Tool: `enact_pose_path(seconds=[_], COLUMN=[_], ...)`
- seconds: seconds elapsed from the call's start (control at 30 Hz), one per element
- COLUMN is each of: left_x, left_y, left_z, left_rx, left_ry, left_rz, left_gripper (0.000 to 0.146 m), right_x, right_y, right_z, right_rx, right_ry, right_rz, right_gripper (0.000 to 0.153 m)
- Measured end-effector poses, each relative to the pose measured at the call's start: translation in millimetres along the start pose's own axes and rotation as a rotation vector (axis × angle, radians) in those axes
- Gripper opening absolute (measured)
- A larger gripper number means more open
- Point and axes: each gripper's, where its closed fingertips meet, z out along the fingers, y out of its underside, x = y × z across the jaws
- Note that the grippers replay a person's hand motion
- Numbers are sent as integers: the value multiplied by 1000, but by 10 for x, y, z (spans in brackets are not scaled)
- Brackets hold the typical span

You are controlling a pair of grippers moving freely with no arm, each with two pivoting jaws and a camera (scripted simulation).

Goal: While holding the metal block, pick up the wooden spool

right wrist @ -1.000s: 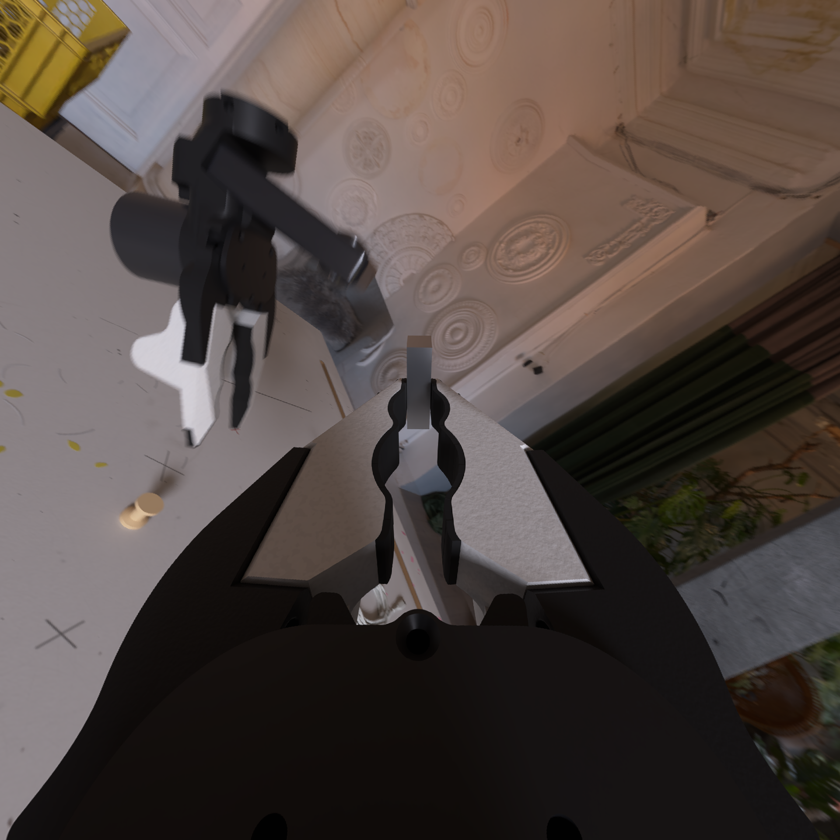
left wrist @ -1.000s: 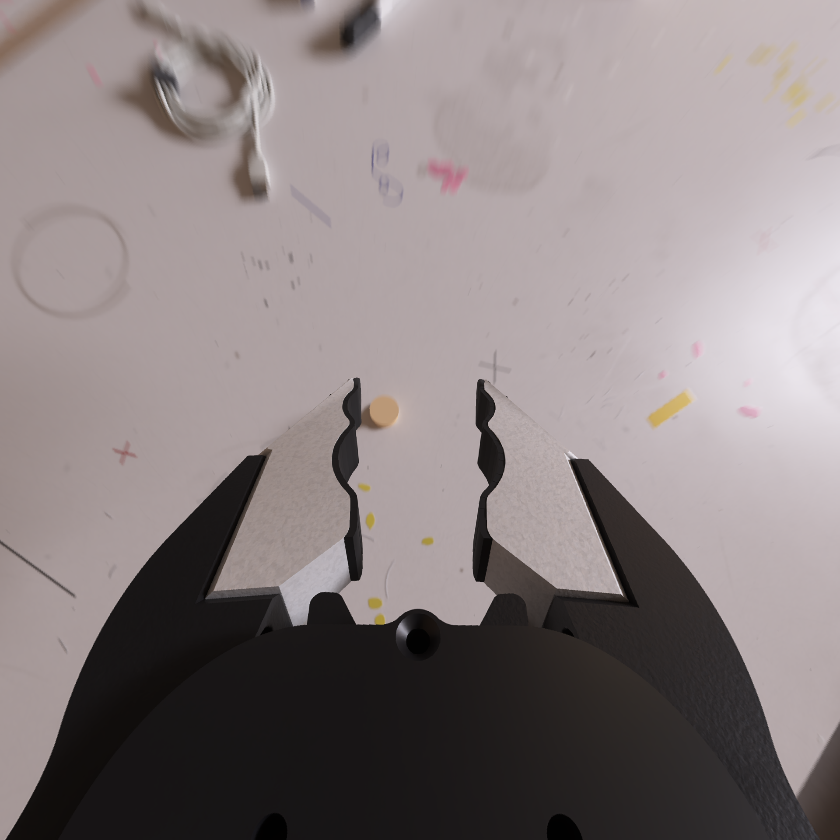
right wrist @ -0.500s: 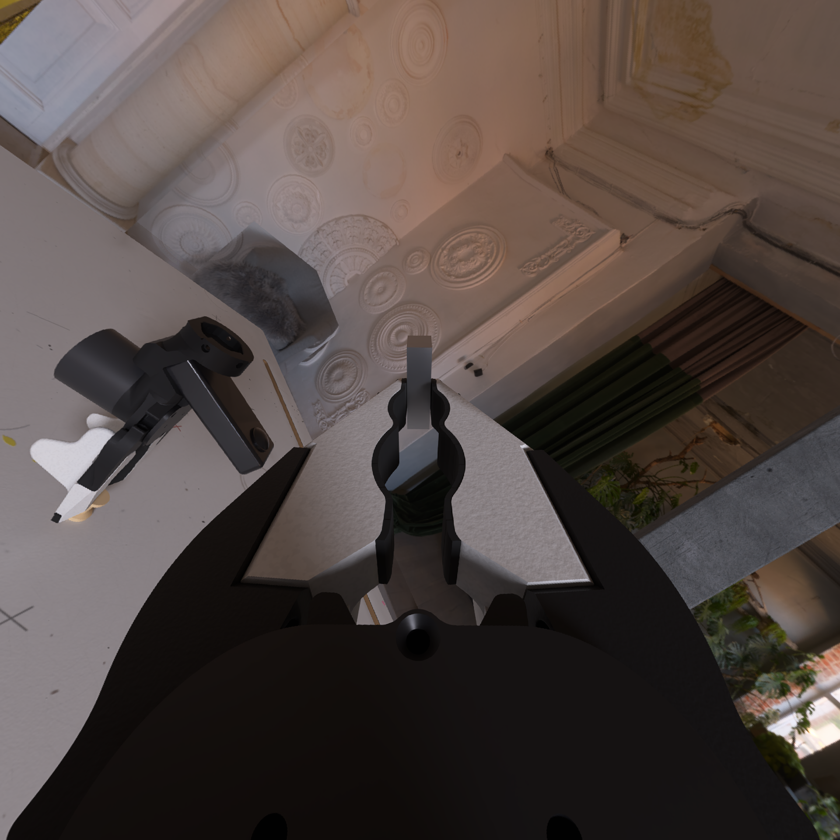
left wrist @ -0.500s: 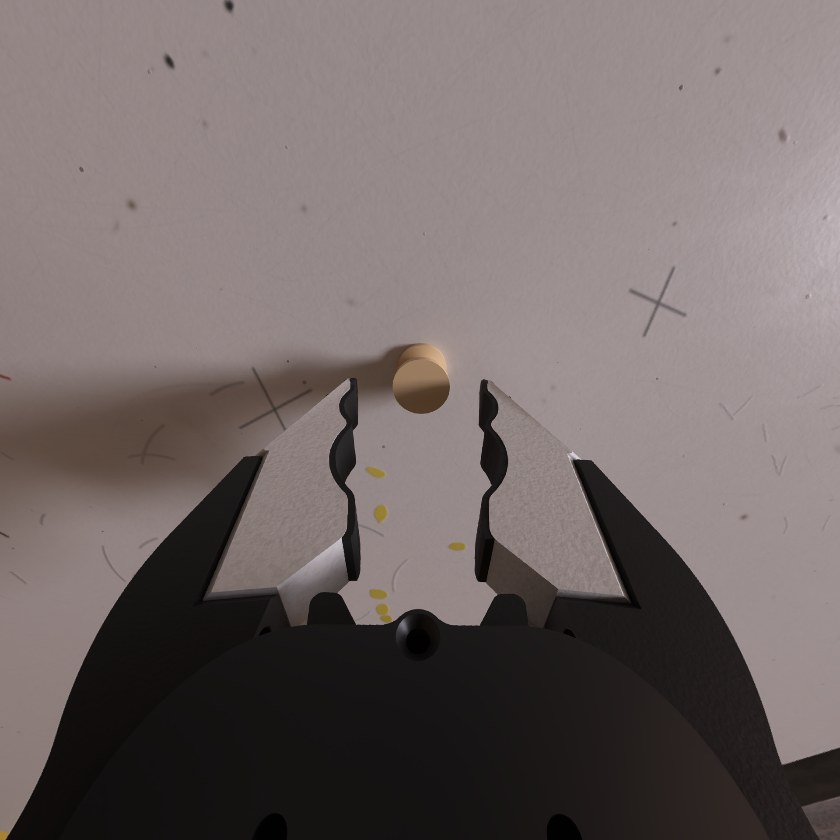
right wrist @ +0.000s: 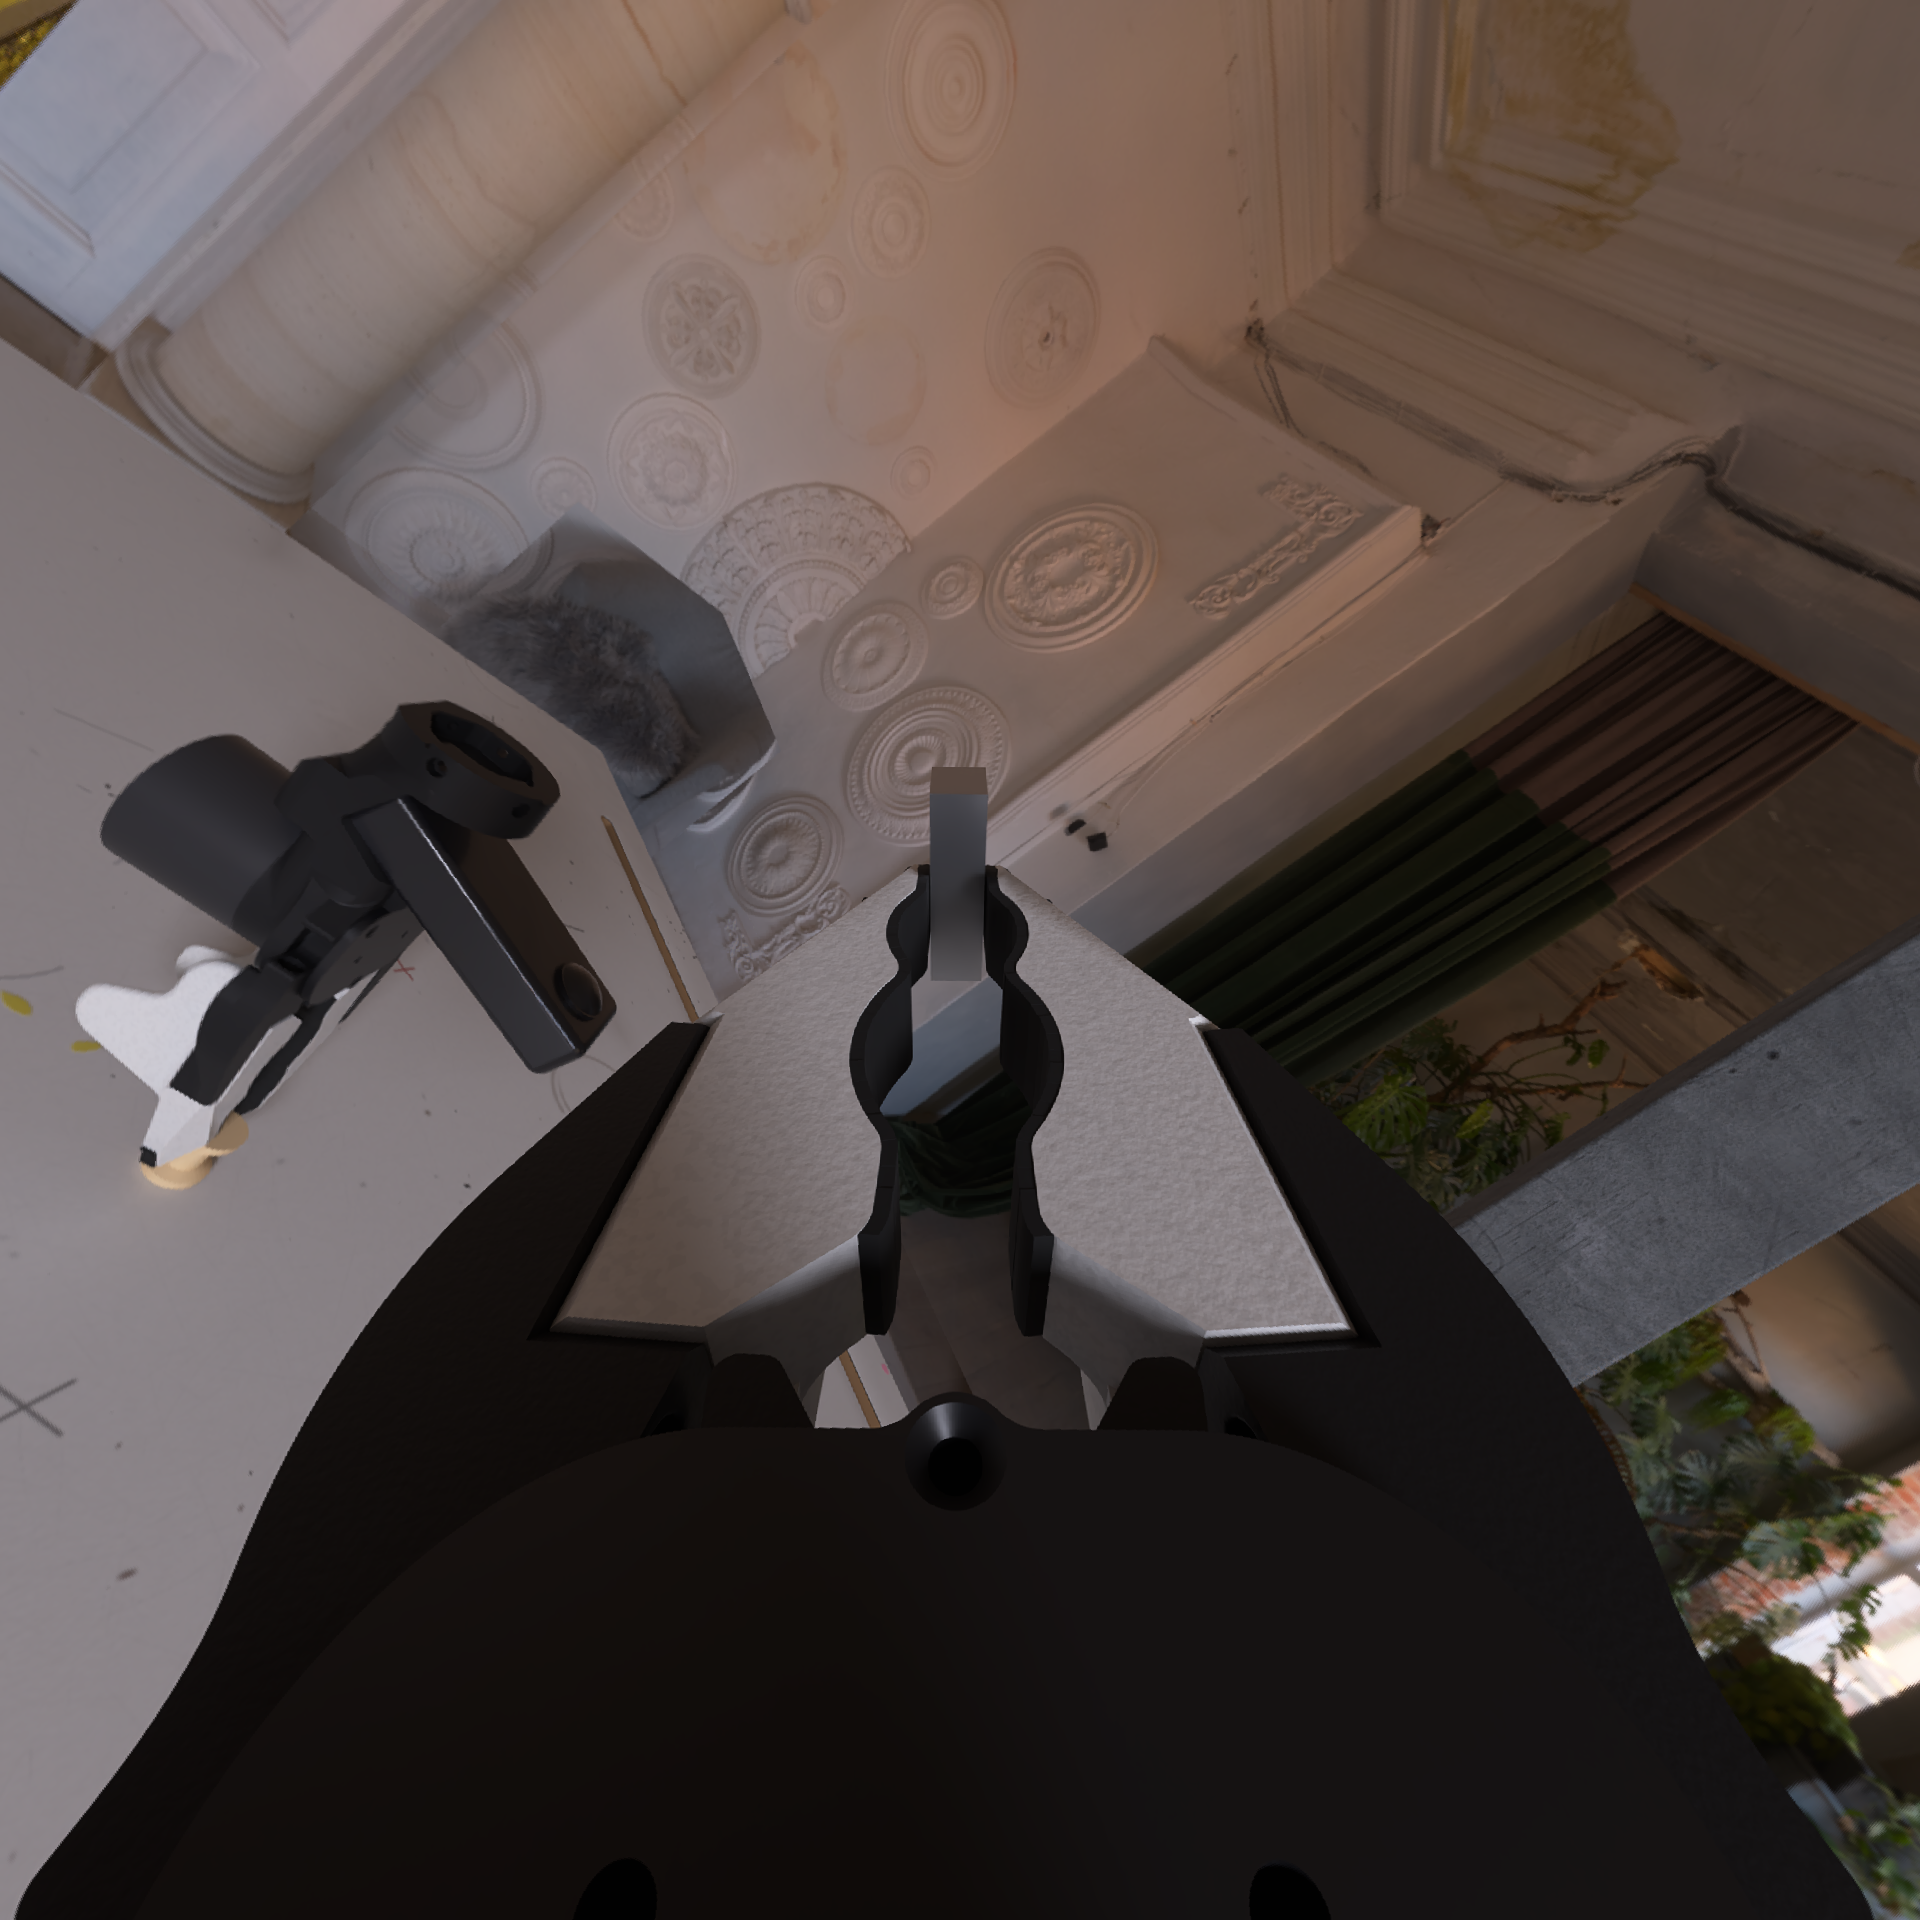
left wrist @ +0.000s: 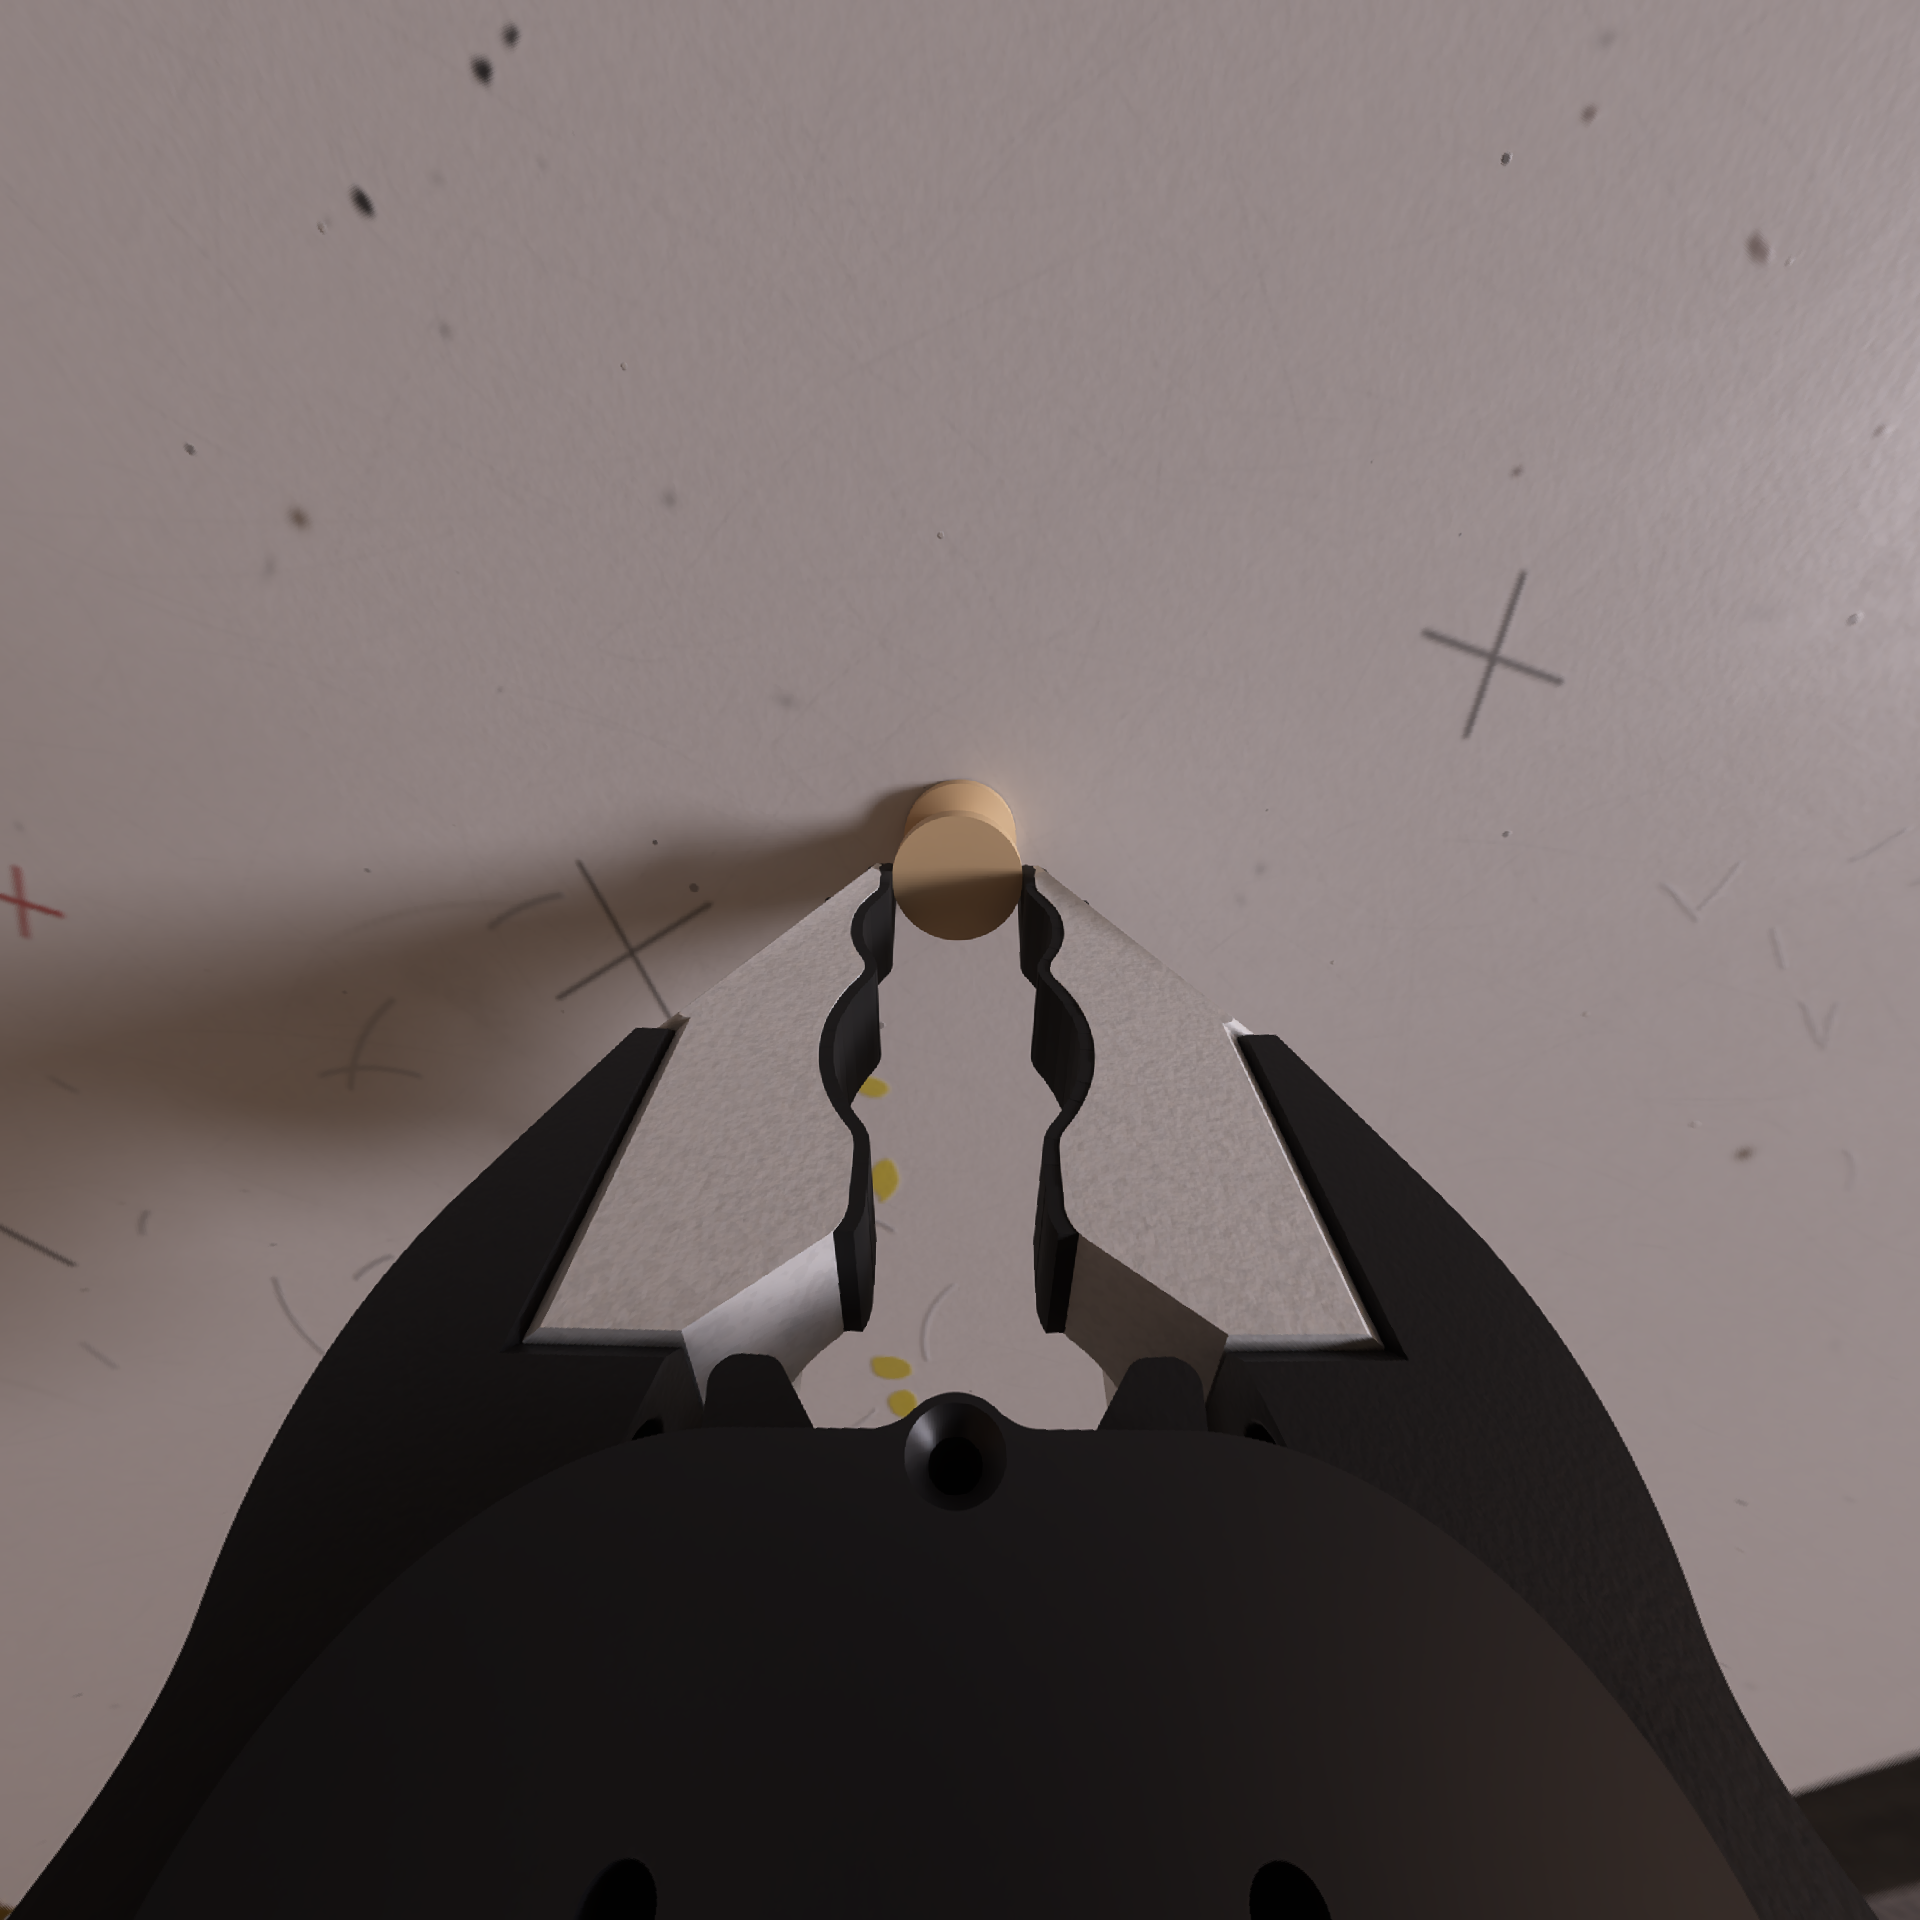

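Note:
The small tan wooden spool (left wrist: 954, 875) stands on the pale table, seen from above in the left wrist view. My left gripper (left wrist: 954, 883) has its fingertips closed against the spool's two sides. In the right wrist view the left gripper (right wrist: 203, 1127) reaches down onto the spool (right wrist: 185, 1166) at the left. My right gripper (right wrist: 958, 883) is shut on the thin grey metal block (right wrist: 958, 868), held upright in the air, away from the table.
The pale table (left wrist: 935, 364) bears pencil crosses, specks and yellow flecks. Its far edge (right wrist: 644, 914) runs behind the left gripper. A grey furry object (right wrist: 603, 675) lies beyond that edge. Ornate walls and plants fill the background.
My left gripper dropped down over the spool and its fingers closed in from wide open onto the spool's sides. My right gripper kept hold of the metal block and tilted slightly.

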Motion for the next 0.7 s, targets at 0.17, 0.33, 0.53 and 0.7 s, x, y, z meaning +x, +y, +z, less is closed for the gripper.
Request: enact_pose_path(seconds=[0.17,0.33,0.53,0.7], left_x=[113,373,583,571], left_y=[-35,-180,-324,-390], left_z=[-84,-566,-1137,-1501], left_rx=[26,235,464,612], left_ry=[188,489,908,1132], left_rz=[-62,-55,-97,-126], left_gripper=[23,23,23,23], right_x=[45,-6,-200,-162], right_y=[71,294,402,366], right_z=[136,407,738,792], right_rx=[6,-86,-178,-164], right_ry=[50,91,129,241], right_rz=[64,122,150,203], right_gripper=[9,9,9,9])
